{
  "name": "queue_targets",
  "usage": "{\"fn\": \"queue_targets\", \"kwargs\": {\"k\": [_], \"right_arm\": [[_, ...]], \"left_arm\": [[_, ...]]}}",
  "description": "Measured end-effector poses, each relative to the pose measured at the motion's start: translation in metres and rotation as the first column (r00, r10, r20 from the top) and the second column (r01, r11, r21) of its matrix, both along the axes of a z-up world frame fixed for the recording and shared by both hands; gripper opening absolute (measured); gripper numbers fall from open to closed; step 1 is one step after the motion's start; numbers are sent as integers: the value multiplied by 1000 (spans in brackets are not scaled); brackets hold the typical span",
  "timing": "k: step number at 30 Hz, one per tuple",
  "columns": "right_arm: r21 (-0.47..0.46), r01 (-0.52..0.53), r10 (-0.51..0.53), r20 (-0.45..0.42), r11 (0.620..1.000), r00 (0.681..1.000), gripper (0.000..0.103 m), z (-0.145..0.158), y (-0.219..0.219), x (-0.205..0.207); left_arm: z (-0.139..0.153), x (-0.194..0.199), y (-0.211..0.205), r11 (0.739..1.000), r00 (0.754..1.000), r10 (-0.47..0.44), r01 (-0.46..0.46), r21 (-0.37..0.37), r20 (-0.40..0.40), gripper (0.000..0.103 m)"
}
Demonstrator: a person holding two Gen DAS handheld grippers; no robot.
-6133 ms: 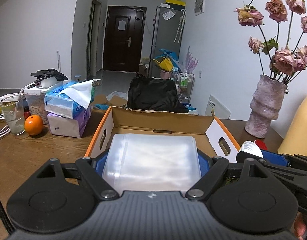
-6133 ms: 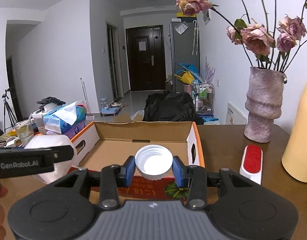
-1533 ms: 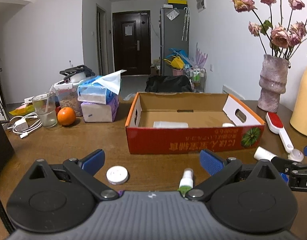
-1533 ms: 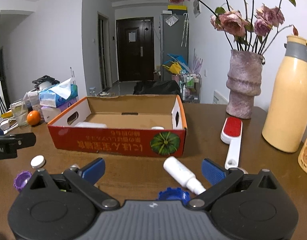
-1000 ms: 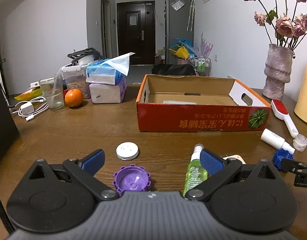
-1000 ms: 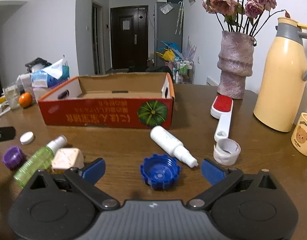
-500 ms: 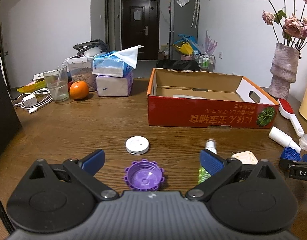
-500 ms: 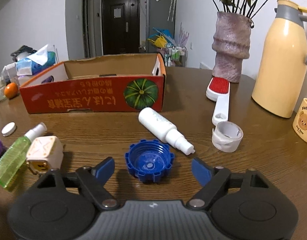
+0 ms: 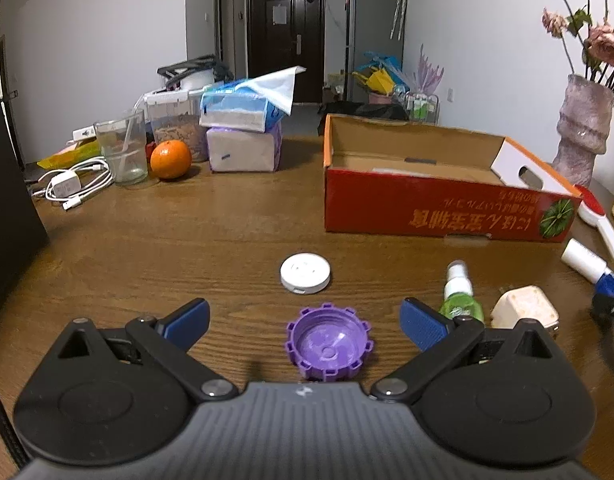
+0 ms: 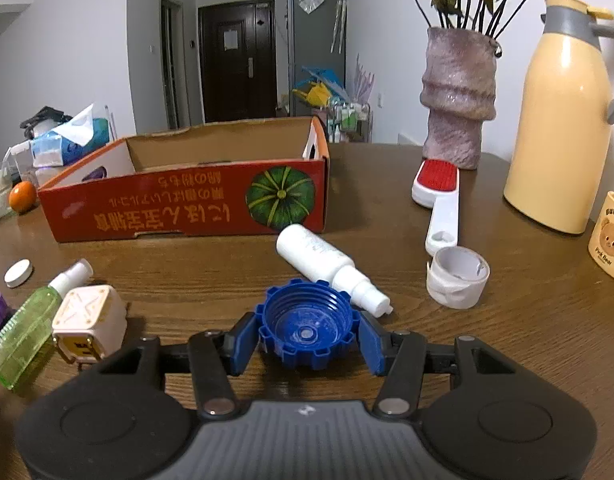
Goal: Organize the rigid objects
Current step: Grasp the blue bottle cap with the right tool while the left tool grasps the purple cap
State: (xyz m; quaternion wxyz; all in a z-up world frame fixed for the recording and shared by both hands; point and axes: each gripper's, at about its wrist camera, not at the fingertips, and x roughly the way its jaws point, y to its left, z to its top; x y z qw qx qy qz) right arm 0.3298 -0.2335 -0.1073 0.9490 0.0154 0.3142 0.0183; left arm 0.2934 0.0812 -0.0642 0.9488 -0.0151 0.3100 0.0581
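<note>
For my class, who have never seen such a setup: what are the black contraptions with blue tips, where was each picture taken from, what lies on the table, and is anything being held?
There is no robot: a person holds a pair of hand-operated tongs in each hand, each with a camera looking along its fingers.

In the left view, the left tongs stand wide open around a purple cap without touching it.

In the right view, the right tongs have just been closing and their blue pads now press on a blue cap.

On the wooden table also lie a white disc, a green spray bottle, a white cube, a white bottle and a red cardboard box.
</note>
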Motion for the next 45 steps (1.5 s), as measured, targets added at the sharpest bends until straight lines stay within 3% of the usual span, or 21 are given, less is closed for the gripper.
{"fn": "queue_targets", "kwargs": {"k": [14, 18, 23, 27, 45], "right_arm": [[2, -3, 3, 30, 1000, 1000, 53, 3, 1, -3], [2, -5, 5, 36, 1000, 999, 53, 4, 1, -4], [-1, -6, 6, 43, 1000, 999, 53, 5, 2, -6], [-1, -5, 5, 45, 1000, 999, 53, 4, 2, -6], [11, -10, 9, 81, 1000, 997, 53, 9, 3, -14]], "left_arm": [[-22, 14, -2, 1000, 997, 7, -5, 18, -76, 102], [-24, 15, -5, 1000, 997, -3, 5, 29, -81, 96], [-27, 17, -6, 1000, 996, -20, 21, 17, -91, 76], [-28, 19, -7, 998, 993, -55, 55, -3, -101, 54], [-15, 3, -19, 995, 995, -95, 95, 34, -20, 54]]}}
